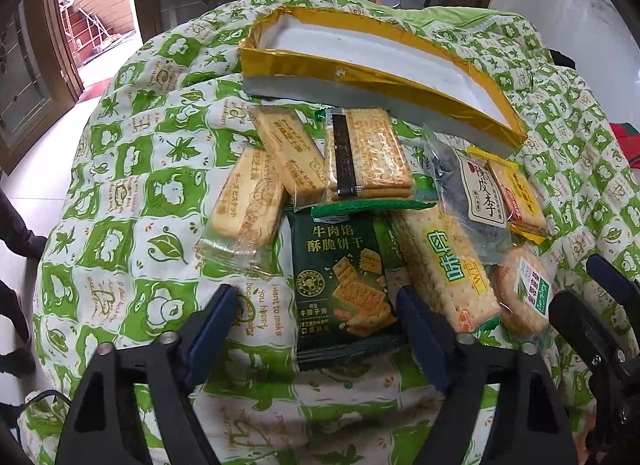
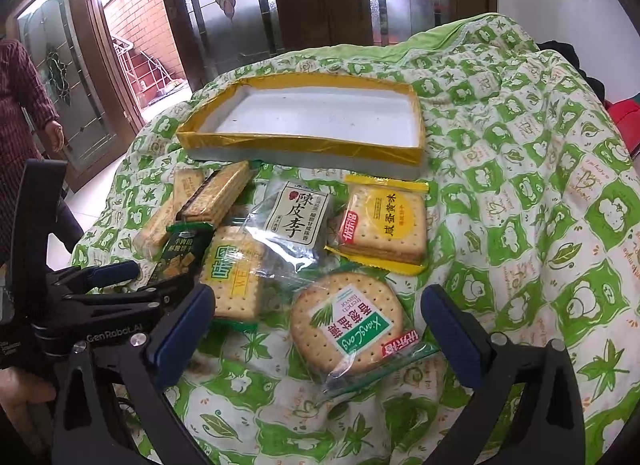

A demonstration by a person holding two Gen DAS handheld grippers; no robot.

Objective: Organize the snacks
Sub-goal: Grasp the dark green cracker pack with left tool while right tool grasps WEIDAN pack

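**Picking the first packets for the empty box**

Nearest to us, the left gripper hangs over the dark green cracker packet, its blue fingers standing either side of the packet's lower end without pressing on it. The gap is a middling one, a little wider than the packet. We judge this to be the reach for a first pick, with the grasp not yet made.

The right gripper has its fingers spread wide around the round cracker packet, also clear of it on both sides. Whether either gripper goes first we cannot say.

Just beyond lie the rest of the snacks, bunched together on the green-and-white quilt that covers the table: a long cracker packet with a green label, a clear bag of dried plums with a white label, a yellow-edged square cracker packet, and three pale biscuit packets leaning on one another at the left of the heap.

Farthest off sits the gold-rimmed box, white inside and holding nothing, so sorting has barely started.

Next, we think the left fingers need to come lower and pinch the green packet across its width. The wrapper is slick and lies flat, and its upper edge is tucked under a neighbour, so it may slide or drag that one along.
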